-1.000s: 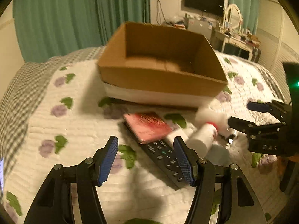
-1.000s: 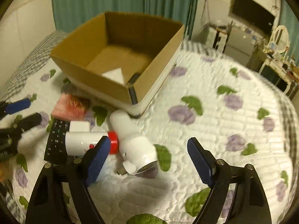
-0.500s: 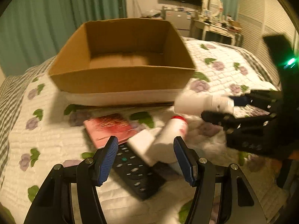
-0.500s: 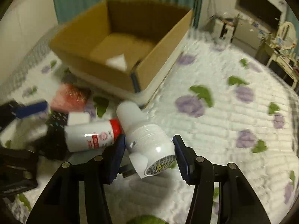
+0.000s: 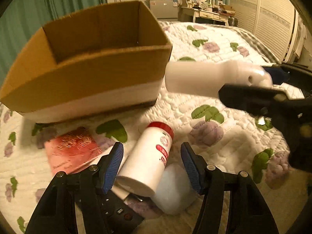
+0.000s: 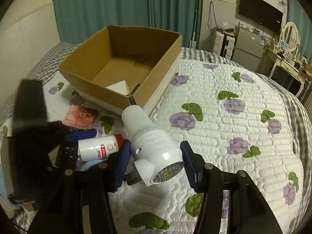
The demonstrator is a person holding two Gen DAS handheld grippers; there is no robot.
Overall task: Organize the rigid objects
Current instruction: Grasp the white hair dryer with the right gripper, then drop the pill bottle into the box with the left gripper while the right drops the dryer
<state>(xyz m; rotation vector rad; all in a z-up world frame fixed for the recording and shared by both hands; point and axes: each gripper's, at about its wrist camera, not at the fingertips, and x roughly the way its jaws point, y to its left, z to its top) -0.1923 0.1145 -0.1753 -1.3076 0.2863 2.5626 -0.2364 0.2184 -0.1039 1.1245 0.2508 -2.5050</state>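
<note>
The white plug-in device (image 6: pixel 154 146) is clamped in the right tool (image 6: pixel 154 167), while the red-capped bottle (image 5: pixel 148 159), straddled by the open left tool (image 5: pixel 152 165), could be rolled off the remote (image 5: pixel 117 210).

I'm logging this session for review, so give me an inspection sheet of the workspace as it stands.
Surface: floral quilt on a bed.
Job's things: cardboard box, open, a white piece inside; white plug-in device held in the air; red-capped white bottle lying on the quilt.
Clutter: red packet, black remote, white lump beside the bottle.
Grippers: right claw shut on the device; left claw open, astride the bottle.
Cables: some hang on the far wall.
Surroundings: green curtains, TV, fridge, dressing table.
</note>
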